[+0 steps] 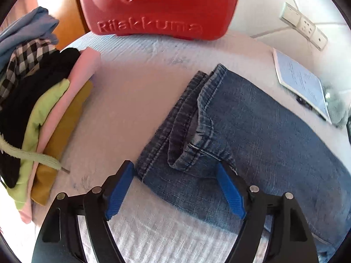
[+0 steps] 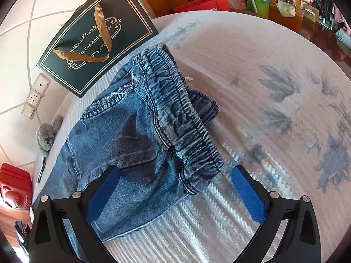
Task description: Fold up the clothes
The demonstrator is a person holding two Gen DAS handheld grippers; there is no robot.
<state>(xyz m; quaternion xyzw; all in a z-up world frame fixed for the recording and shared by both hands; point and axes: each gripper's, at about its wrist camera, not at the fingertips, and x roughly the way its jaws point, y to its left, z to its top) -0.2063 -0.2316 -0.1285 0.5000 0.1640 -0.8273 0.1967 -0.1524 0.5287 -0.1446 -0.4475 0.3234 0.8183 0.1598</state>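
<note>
Both claws are seen spread wide, nothing clamped: left gripper straddles the hem end of the jeans, right gripper the waistband corner. Pale bedspread is left bare rightward. Beyond, folded clothes, booklet, red case, gift bag.

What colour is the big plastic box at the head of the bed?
Red plastic box, embossed with "Rilakkuma"; the left wrist view shows it best.
</note>
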